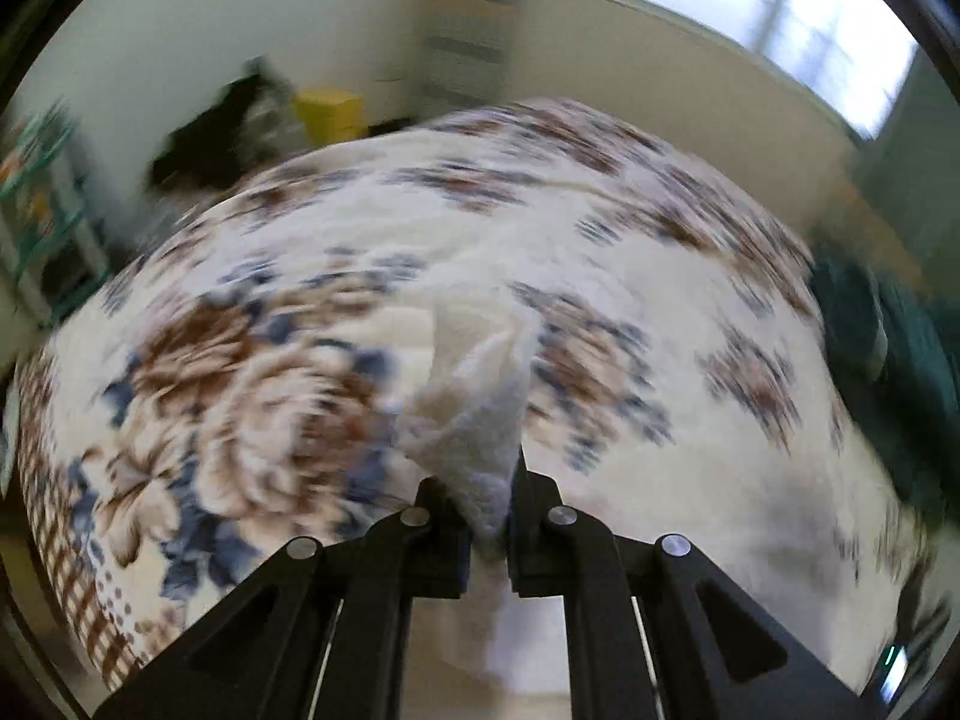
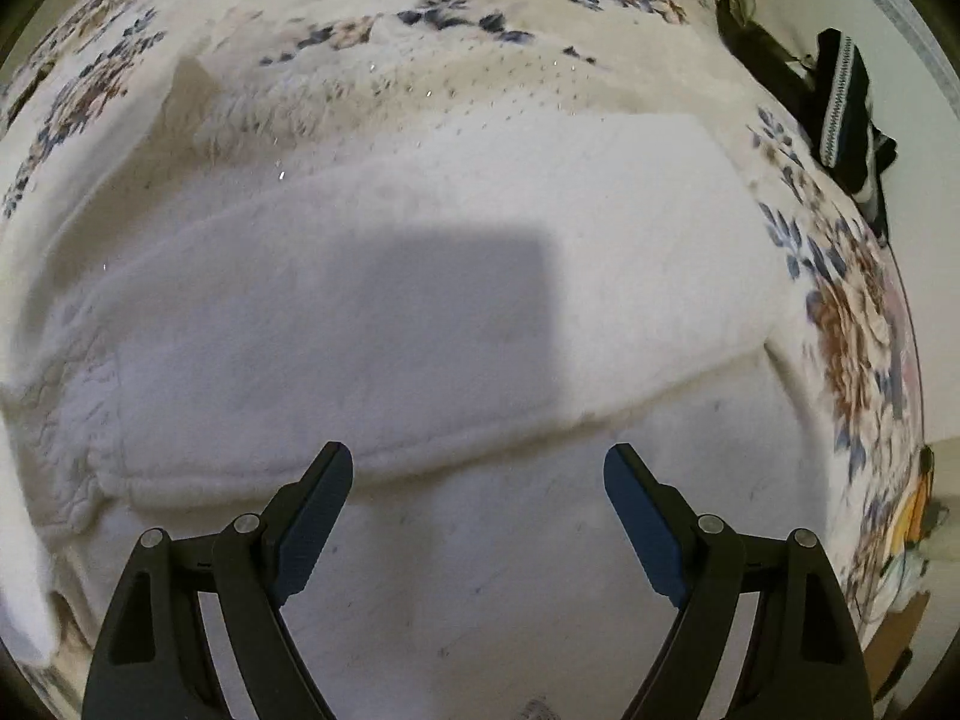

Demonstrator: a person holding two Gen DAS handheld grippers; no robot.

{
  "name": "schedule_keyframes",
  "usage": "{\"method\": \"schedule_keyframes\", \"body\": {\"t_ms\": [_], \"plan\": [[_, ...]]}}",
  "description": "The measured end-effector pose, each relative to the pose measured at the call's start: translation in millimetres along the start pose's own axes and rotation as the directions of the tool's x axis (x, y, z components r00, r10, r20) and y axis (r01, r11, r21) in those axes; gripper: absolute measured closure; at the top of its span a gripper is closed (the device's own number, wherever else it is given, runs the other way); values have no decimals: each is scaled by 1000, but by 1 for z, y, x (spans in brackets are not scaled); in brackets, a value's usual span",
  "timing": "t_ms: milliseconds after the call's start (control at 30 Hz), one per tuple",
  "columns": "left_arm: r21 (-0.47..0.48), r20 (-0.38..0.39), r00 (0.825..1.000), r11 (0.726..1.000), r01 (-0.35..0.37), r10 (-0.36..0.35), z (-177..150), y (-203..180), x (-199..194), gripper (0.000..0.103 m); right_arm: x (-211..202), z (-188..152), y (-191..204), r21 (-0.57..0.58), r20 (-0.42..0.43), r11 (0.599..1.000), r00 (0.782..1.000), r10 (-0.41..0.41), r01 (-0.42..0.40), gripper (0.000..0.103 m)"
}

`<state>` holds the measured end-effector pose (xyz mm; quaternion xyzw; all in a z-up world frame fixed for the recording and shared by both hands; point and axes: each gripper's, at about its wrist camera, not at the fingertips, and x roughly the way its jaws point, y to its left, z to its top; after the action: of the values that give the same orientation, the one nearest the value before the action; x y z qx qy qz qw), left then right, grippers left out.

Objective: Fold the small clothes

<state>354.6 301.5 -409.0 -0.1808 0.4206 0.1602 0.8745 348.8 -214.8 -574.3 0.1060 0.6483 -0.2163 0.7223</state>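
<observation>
Pale walls (image 1: 180,30) and a bright window (image 1: 768,18) at upper right back the left wrist view, all motion-blurred; a yellow bin-like thing (image 1: 327,111) and a dark shape (image 1: 210,132) stand by the far wall, teal shelving (image 1: 42,180) at the left edge, dark green fabric (image 1: 888,348) at the right. Floral bedspread (image 1: 240,360), cream with brown and blue flowers, covers the bed and fills most of both views. White fuzzy garment (image 2: 420,240) lies spread on it under the right gripper, partly folded, one layer edge running across just ahead of the fingertips, a grey rectangular shadow on its middle. Black item with white patterned trim (image 2: 846,108) sits off the bedspread's right edge on pale floor. Right gripper (image 2: 478,468) hangs over the garment, jaws spread wide, nothing between them. Left gripper (image 1: 483,498) is clamped on a bunch of the white fabric, which stands up from the jaws above the bedspread.
</observation>
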Motion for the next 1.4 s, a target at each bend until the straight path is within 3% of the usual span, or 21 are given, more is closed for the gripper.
{"method": "schedule_keyframes", "body": {"t_ms": [100,267,367,467,500,533,600,633,700,767,800,900,933,967,1033,1100,1200,1300,1400], "plan": [[135,-30,999,990,40,-36,-17,-76,-2,97,2,14,-27,58,-28,989,990,136,-134,15],[253,-117,982,951,176,-151,-69,-221,-1,97,14,37,-88,129,-100,933,932,349,-336,15],[288,-205,953,917,278,-224,-115,-309,2,97,17,58,-136,120,-108,913,909,402,-390,15],[297,-334,899,874,385,-283,-170,-395,12,96,14,74,-184,138,-91,894,893,440,-427,17],[293,-362,883,863,412,-299,-184,-416,13,96,14,81,-210,159,-61,878,883,466,-452,27],[295,-389,867,850,437,-311,-204,-445,15,96,14,86,-225,170,-49,867,874,483,-469,46],[307,-417,850,831,464,-321,-228,-476,17,96,22,97,-260,208,-61,846,857,511,-490,62],[325,-432,844,818,475,-319,-244,-495,20,95,25,101,-279,238,-60,837,853,519,-492,62],[370,-460,843,803,468,-279,-269,-524,25,93,30,107,-310,273,-42,829,855,517,-488,61],[422,-465,857,796,434,-221,-286,-542,27,92,36,112,-337,294,-48,828,857,512,-478,50],[453,-454,871,794,406,-187,-293,-546,29,92,38,114,-345,305,-48,822,855,517,-480,42],[479,-422,895,802,358,-147,-296,-541,29,72,46,119,-364,331,-53,803,839,541,-496,41],[472,-414,898,807,354,-152,-295,-536,29,56,49,120,-368,337,-57,795,832,551,-504,41],[468,-402,903,814,343,-150,-291,-528,29,32,51,121,-371,341,-57,784,821,569,-519,41],[471,-346,931,837,280,-117,-274,-504,25,12,50,123,-367,331,-69,770,800,596,-545,40],[478,-272,960,856,195,-67,-255,-473,18,12,46,127,-353,300,-86,760,776,624,-577,40],[469,-179,984,880,73,14,-232,-417,8,12,40,132,-321,246,-109,752,754,648,-611,40],[425,-122,982,901,-82,147,-214,-345,6,12,38,140,-284,189,-141,753,742,656,-630,40],[380,-126,958,905,-193,257,-207,-287,10,12,42,146,-245,96,-189,820,799,571,-564,40]]}}
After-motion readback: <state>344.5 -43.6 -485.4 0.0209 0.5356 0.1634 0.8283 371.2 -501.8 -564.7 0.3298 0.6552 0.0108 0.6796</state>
